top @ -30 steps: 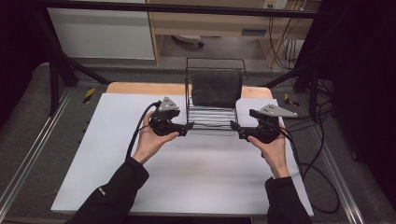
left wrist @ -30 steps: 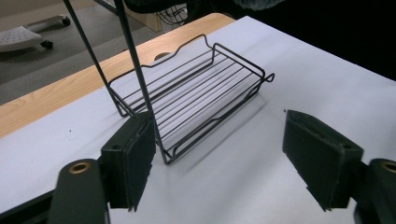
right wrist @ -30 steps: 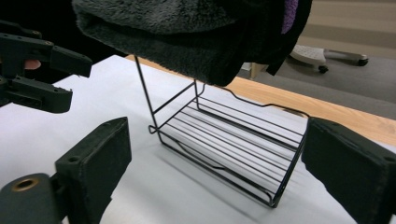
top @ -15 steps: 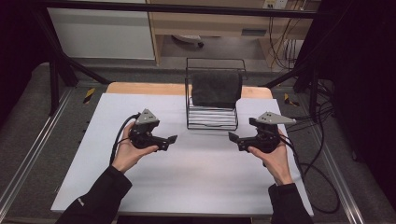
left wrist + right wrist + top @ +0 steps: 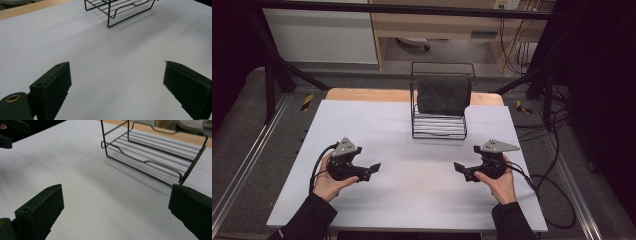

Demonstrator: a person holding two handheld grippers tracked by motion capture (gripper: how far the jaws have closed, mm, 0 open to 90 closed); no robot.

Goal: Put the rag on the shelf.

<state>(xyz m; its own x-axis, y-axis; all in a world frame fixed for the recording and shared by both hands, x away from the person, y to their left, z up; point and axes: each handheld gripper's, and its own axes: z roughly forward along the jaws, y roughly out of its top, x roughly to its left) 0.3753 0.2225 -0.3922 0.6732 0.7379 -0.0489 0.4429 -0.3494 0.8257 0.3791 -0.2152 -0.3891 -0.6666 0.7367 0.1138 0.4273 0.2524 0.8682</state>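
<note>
Both grippers withdrawn from black wire rack point(image 5: 439, 120) toward table's near edge. Left gripper point(image 5: 373, 169), right gripper point(image 5: 458, 168): jaws just opened wide, empty. Rack upright, dark grey cloth point(image 5: 444, 95) draped over it.

Setting: a laboratory recording station. A white surface point(image 5: 377, 130) stands inside a black metal frame point(image 5: 272, 75) on grey carpet. Loose cables point(image 5: 552, 190) trail past the surface's right edge, more hang near a wall socket point(image 5: 507, 5), and plain wood and white cabinets point(image 5: 322, 35) stand beyond the far edge.
</note>
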